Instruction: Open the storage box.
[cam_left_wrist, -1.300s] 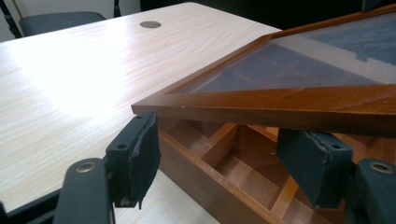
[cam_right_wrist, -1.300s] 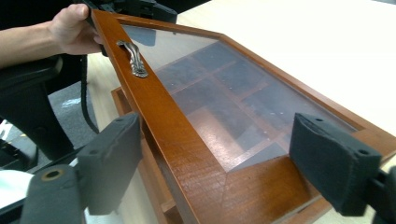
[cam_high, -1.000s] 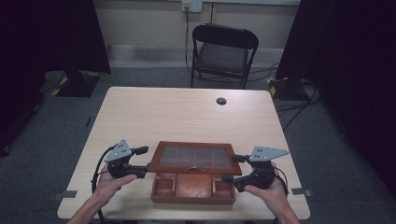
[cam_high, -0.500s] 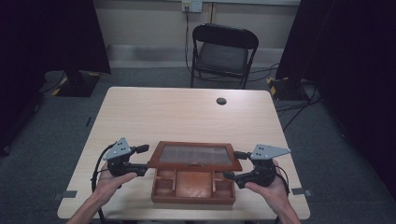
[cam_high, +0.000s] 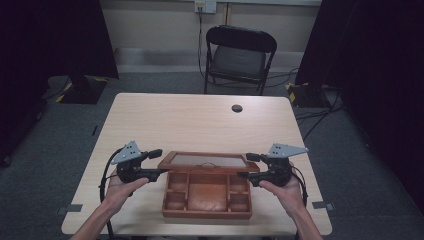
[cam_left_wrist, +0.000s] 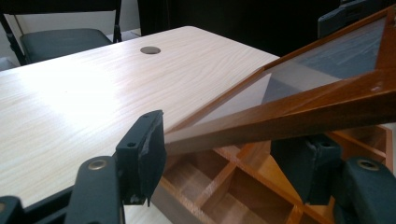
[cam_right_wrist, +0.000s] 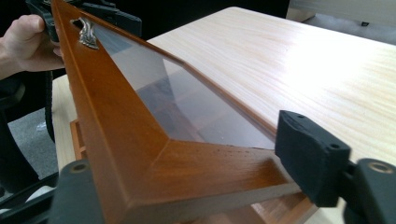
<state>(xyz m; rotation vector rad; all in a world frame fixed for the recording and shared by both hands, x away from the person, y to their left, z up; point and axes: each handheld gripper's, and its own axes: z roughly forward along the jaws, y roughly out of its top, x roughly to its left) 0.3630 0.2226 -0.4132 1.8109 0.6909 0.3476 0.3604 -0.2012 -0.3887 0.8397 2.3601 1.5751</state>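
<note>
Lid (cam_high: 209, 161): a wood-framed glass panel with a small metal handle (cam_right_wrist: 87, 33), raised above the open wooden box (cam_high: 207, 196) at the near edge of the table (cam_high: 200, 120).
Box: its compartments lie uncovered beneath the tilted lid.
Left gripper (cam_high: 154, 164): jaws have just been closing, bracketing the lid's left corner.
Right gripper (cam_high: 248, 166): jaws have just been closing astride the right corner; whether the pads press cannot be told.
Surroundings: a round grommet (cam_high: 237, 108) sits far across the table; a folding chair (cam_high: 237, 57) stands beyond.

A black chair (cam_high: 239, 57) stands beyond the bench's (cam_high: 200, 120) far edge. A dark round hole (cam_high: 237, 108) sits near that edge.
</note>
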